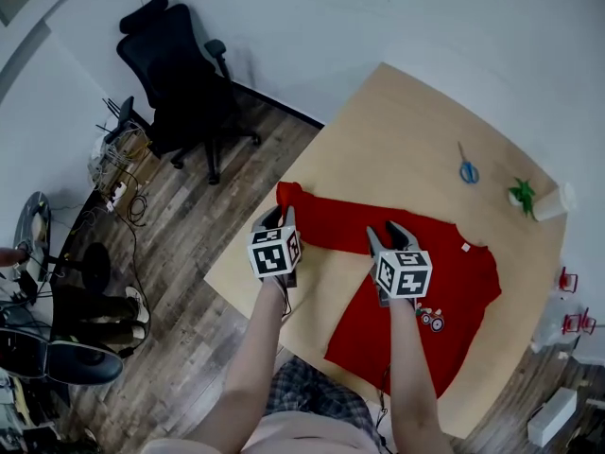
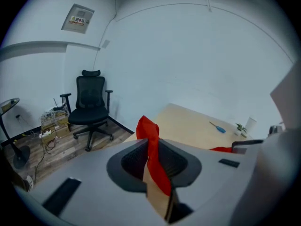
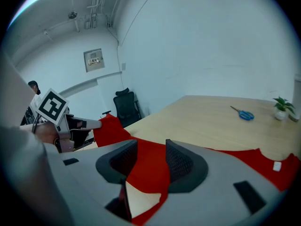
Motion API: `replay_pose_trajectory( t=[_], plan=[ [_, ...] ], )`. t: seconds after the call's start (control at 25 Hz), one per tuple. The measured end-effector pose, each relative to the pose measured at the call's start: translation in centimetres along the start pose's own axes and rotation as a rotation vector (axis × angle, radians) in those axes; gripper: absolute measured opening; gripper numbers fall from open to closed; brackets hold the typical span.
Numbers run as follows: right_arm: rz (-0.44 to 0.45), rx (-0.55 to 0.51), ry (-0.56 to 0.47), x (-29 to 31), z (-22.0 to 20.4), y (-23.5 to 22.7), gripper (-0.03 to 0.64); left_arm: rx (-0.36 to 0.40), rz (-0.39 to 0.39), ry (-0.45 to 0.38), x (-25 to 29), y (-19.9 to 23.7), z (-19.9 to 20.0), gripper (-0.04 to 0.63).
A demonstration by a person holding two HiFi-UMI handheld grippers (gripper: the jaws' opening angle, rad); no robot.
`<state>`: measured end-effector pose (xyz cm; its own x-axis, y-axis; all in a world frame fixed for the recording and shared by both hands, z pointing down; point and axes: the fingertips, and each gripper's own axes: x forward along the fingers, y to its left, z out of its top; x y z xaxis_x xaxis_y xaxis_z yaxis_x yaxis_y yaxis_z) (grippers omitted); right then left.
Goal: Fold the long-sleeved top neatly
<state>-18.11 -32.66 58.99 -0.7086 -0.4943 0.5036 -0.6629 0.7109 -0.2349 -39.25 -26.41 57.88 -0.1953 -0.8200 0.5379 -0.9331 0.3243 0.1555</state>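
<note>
A red long-sleeved top (image 1: 458, 277) lies chest-down area spread on the wooden table (image 1: 397, 130), one sleeve (image 1: 331, 225) stretched toward the table's left edge. My left gripper (image 1: 274, 219) is shut on the cuff end; in the left gripper view the red sleeve (image 2: 149, 128) rises pinched between the pads of that gripper (image 2: 153, 157). My right gripper (image 1: 388, 235) is shut on the same sleeve nearer the shoulder; in the right gripper view red cloth (image 3: 146, 173) fills the gap of its jaws (image 3: 150, 161) and hangs off the table. The top's body (image 3: 249, 159) lies flat to the right.
Blue scissors (image 1: 469, 170), a small potted plant (image 1: 522, 195) and a white cup (image 1: 560, 200) sit at the table's far right. A black office chair (image 1: 180, 83) stands on the wooden floor beyond the left corner, with cables (image 1: 118, 173) and a lamp base nearby.
</note>
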Motion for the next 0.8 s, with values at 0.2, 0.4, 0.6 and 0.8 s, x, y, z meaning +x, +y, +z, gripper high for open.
replay_pose_trajectory(
  t=[0.2, 0.4, 0.6, 0.8],
  plan=[
    [-0.116, 0.049, -0.026, -4.6, -0.6, -4.2, 0.19, 0.053, -0.127, -0.063, -0.9, -7.1, 2.8, 0.066],
    [-0.227, 0.104, -0.061, -9.9, -1.4, -8.5, 0.187, 0.147, -0.285, -0.11, -2.0, -16.6, 4.8, 0.066],
    [-0.326, 0.161, -0.091, -15.1, -2.7, -12.2, 0.186, 0.237, -0.452, -0.124, -4.0, -26.4, 4.7, 0.066],
    [-0.423, 0.213, -0.1, -20.0, -5.0, -15.7, 0.184, 0.305, -0.601, -0.085, -5.5, -35.2, 1.4, 0.066]
  ],
)
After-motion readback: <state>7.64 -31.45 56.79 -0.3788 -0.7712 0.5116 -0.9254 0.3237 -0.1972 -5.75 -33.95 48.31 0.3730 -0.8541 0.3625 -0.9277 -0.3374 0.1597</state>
